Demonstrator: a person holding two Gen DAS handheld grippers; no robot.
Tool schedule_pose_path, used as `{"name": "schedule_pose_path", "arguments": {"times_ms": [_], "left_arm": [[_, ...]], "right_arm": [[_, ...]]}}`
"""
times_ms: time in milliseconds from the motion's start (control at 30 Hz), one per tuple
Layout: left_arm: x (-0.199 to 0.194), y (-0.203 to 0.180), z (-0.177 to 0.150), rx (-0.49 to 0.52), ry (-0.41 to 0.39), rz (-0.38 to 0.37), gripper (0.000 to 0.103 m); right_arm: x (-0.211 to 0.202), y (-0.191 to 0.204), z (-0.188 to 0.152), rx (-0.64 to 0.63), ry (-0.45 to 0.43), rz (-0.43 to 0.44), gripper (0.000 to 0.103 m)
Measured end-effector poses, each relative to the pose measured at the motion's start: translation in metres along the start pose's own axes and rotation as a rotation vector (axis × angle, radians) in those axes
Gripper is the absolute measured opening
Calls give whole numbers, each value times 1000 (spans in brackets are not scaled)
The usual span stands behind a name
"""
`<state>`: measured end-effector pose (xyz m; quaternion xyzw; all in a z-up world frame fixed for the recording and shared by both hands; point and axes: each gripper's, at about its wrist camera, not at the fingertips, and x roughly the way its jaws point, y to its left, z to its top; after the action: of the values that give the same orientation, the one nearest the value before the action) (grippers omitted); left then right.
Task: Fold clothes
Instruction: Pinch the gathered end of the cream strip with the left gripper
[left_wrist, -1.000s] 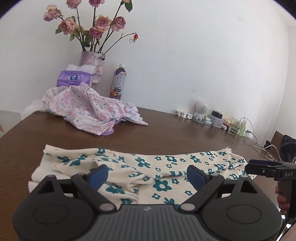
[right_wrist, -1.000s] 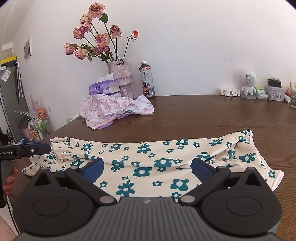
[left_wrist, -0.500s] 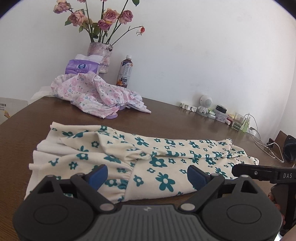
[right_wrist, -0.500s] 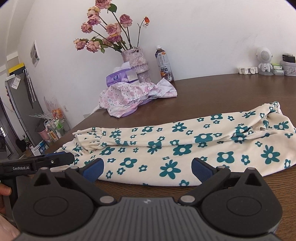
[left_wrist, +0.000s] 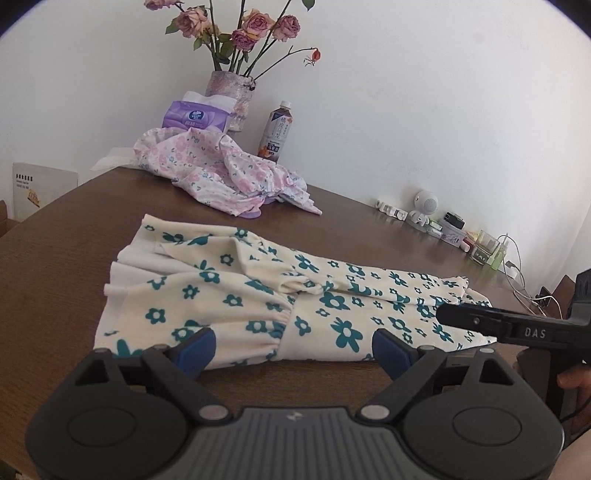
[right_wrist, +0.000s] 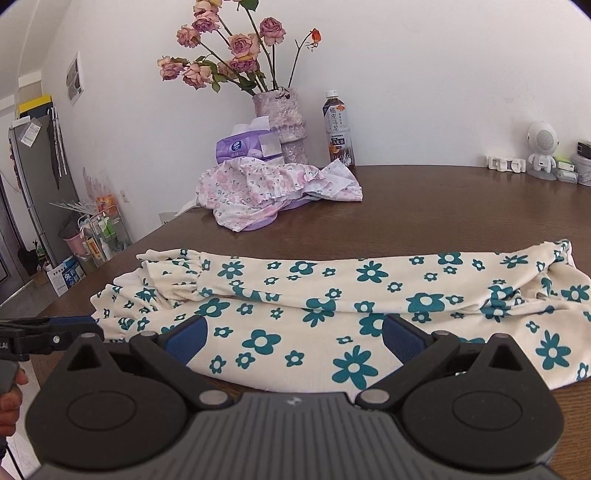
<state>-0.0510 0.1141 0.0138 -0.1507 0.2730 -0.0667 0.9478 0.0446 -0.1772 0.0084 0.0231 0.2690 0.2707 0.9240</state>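
A: How does the left gripper (left_wrist: 291, 349) stand?

B: Its blue fingers (left_wrist: 194, 349) are spread wide with nothing between them, pointing toward 12 o'clock.

A: And the right gripper (right_wrist: 293, 338)?

B: The same: fingers (right_wrist: 402, 339) wide apart and bare. In the left view it reaches in from 3 o'clock, a hand (left_wrist: 574, 382) gripping its handle.

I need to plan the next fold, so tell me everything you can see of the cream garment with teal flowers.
The cream garment is soft, knit-looking fabric printed with teal flowers. It lies flat in a long band across the brown table, already folded lengthwise, with a gathered cuff and a plain inner layer showing at one end. Some wrinkles remain. Both grippers, left and right, are open at its near edge, gripping nothing.
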Motion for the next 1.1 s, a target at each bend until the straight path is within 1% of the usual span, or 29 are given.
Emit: {"name": "schedule_pose_path", "arguments": {"times_ms": [67,167,200,233,267,300,333,400,500,567,600,667,733,833,1000,1100], "left_arm": [[-2,1,-2,-17,26,-6,77],[-1,3,-5,-53,68,20,70],[0,4,-5,-67,82,33,69],[1,6,-6,-87,95,45,64],[1,7,-6,-107,93,57,62],[2,9,-5,-127,91,69,62],[2,10,-4,-147,89,80,62],[2,13,-2,-187,85,103,64],[5,20,4,-299,57,156,68],[8,26,9,-361,30,190,72],[10,28,12,-384,15,213,73],[14,33,18,-419,-13,253,77],[20,38,23,-433,-38,300,78],[32,46,33,-452,-66,321,79],[56,59,49,-493,-92,303,79],[67,62,56,-497,-98,300,77]], "right_arm": [[6,4,5,-40,4,-1,102],[16,14,13,-123,10,4,101],[19,17,15,-153,9,8,98],[21,20,19,-178,9,13,96],[24,22,22,-203,8,18,91],[27,24,25,-227,8,23,83],[31,23,29,-236,12,30,81],[40,23,36,-255,21,45,72],[57,22,46,-257,48,72,63],[71,23,48,-257,74,93,63],[78,25,46,-264,88,86,63],[90,26,43,-266,115,78,63],[94,22,39,-252,133,83,63],[96,18,36,-235,147,88,63],[100,13,33,-214,174,100,62],[98,14,31,-221,172,104,62]]}}
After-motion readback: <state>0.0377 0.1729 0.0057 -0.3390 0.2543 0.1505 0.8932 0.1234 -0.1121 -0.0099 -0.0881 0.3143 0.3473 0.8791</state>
